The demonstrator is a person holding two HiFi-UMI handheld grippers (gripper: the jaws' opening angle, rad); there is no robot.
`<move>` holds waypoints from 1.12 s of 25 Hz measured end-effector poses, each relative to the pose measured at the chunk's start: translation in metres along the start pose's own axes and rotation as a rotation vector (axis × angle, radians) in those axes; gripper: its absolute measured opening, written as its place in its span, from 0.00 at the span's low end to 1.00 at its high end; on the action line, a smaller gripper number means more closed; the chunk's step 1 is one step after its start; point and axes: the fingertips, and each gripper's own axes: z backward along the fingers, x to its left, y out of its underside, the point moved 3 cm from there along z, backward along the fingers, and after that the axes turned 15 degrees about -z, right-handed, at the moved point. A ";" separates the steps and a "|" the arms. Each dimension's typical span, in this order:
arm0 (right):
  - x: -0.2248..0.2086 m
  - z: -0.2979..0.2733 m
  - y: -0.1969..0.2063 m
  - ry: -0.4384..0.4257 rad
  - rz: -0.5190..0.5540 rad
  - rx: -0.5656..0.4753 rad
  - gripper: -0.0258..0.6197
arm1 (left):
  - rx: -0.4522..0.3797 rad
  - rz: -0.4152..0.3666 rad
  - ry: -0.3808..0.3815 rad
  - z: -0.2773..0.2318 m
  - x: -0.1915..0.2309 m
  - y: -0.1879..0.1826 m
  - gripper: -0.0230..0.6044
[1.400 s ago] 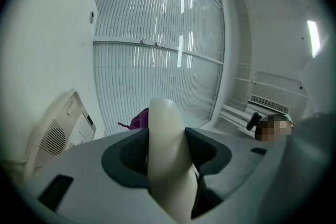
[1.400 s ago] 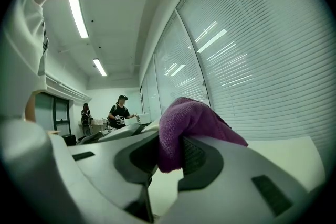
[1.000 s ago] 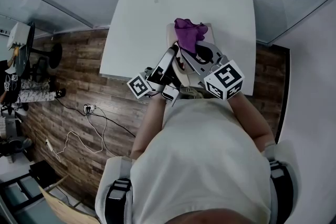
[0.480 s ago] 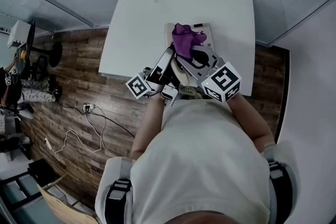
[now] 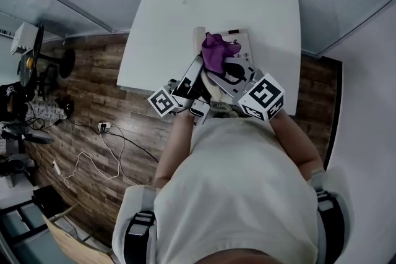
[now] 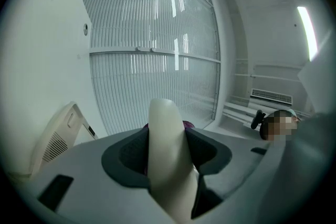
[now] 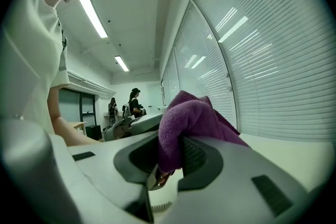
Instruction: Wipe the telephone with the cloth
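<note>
Left jaws: the left gripper [image 6: 168, 148] is clamped on the cream handset [image 6: 165, 123], both dark pads pressing its sides; the handset rises upright between them at centre frame.
Right jaws: the right gripper [image 7: 173, 157] is closed on a bunched fold of the purple cloth [image 7: 193, 115], which bulges up and to the right above the pads.
Handset, head view: it runs from the upper centre of the frame down towards the person, raised over the table [image 5: 164, 34].
Cloth, head view: at upper centre, just right of the handset's upper end; actual contact cannot be told. The left gripper view shows a purple sliver just behind the handset.
Telephone base: the beige telephone base [image 5: 244, 41] lies on the table, right of the cloth; in the left gripper view its vented corner shows at lower left.
Surroundings: window blinds [image 6: 152, 50] fill the background.
</note>
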 end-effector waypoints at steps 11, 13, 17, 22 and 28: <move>0.009 0.004 0.007 -0.111 0.032 0.057 0.18 | -0.028 -0.042 -0.046 0.004 0.006 -0.008 0.40; 0.010 0.002 0.008 -0.121 0.044 0.071 0.18 | -0.044 -0.042 -0.058 0.004 0.010 -0.017 0.40; 0.013 0.004 0.012 -0.122 0.052 0.079 0.18 | -0.039 -0.060 -0.068 0.007 0.011 -0.017 0.40; 0.014 0.008 0.012 -0.118 0.041 0.081 0.18 | -0.024 -0.067 -0.070 0.006 0.011 -0.018 0.40; 0.013 0.011 0.011 -0.103 0.022 0.090 0.18 | -0.022 -0.076 -0.077 0.003 0.014 -0.028 0.40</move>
